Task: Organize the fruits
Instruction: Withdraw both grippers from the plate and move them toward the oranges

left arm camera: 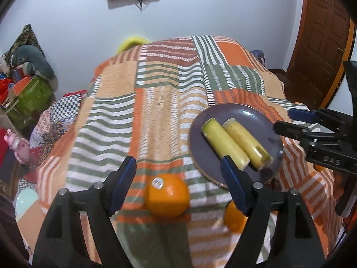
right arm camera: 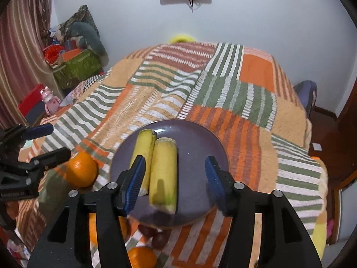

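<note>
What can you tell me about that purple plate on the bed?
The purple plate is round, dull purple with a paler rim, and looks like glazed ceramic with a small glare spot. It lies flat on the striped blanket. Two banana pieces with cut ends lie side by side on it, touching. Dark reddish fruits sit at its near edge. Neither gripper touches it.

White wall (right arm camera: 267, 17), wooden door (left arm camera: 321, 33), striped curtain (right arm camera: 20, 55)
</note>
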### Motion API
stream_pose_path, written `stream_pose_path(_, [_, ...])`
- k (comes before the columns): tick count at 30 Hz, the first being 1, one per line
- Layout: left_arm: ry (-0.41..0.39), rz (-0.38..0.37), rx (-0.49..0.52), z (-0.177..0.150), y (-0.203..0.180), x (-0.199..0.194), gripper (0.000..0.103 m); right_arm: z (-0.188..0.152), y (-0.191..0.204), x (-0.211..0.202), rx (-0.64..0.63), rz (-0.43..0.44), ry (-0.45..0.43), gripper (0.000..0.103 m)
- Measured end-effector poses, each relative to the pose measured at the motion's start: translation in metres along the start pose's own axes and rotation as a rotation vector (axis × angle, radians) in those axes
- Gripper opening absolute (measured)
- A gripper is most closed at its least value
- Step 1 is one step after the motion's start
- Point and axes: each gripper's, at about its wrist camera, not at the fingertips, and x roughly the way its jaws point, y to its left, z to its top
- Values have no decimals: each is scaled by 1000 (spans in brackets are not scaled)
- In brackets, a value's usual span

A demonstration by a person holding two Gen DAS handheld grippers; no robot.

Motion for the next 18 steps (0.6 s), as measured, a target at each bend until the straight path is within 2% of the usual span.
stream_pose_path(6, [-31,12,-9,-21,14,-34,83,-19,30,-18,-25,6,-2,55])
stream_pose_path(9, [-34,14,-10,-34,21,-44,86,-29,42,-18,-23,12,5,67])
stream_pose_path(18, [22,-7,-3,-65,34,-44,86,-59,73,6,-16,44,103,67])
